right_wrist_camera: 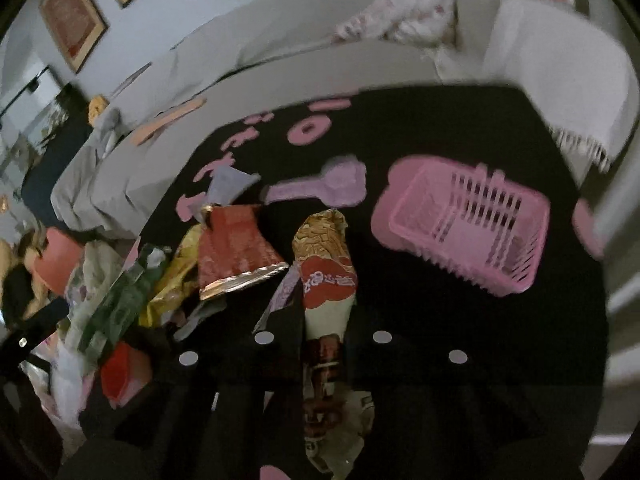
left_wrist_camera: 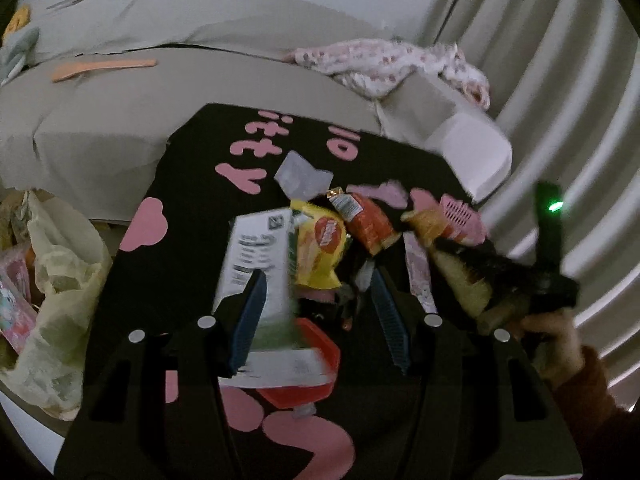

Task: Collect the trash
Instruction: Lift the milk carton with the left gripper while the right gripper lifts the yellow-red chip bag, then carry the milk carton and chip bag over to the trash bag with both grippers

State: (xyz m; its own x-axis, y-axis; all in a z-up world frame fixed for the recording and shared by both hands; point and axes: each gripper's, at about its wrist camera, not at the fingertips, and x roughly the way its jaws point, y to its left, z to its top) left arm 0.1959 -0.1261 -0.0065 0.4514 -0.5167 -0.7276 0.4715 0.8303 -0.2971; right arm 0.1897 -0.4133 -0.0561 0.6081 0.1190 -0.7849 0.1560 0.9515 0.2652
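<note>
Black cloth with pink lettering [left_wrist_camera: 192,184] covers the table, which stands against a grey sofa [left_wrist_camera: 120,120]; a floral cloth [left_wrist_camera: 384,60] lies on the sofa arm. Trash is heaped at the middle of the cloth: a yellow snack packet [left_wrist_camera: 320,248], an orange-red wrapper [left_wrist_camera: 368,224], a clear plastic scrap [left_wrist_camera: 302,174] and a white carton with a printed label [left_wrist_camera: 260,256].

Left gripper [left_wrist_camera: 316,312]: jaws about half open, its blue pads to either side of the heap. The white carton runs from the left pad back toward the camera, over a red lid [left_wrist_camera: 308,364]; whether the pads press on it cannot be told from the blurred frame.

Right gripper [right_wrist_camera: 324,360]: jaws narrow, closed on a cone-shaped ice-cream wrapper [right_wrist_camera: 326,280], which sticks out forward from between them. A pink plastic basket [right_wrist_camera: 464,224] lies on its side to the right of that wrapper, apart from it. The orange-red wrapper lies just to its left.
</note>
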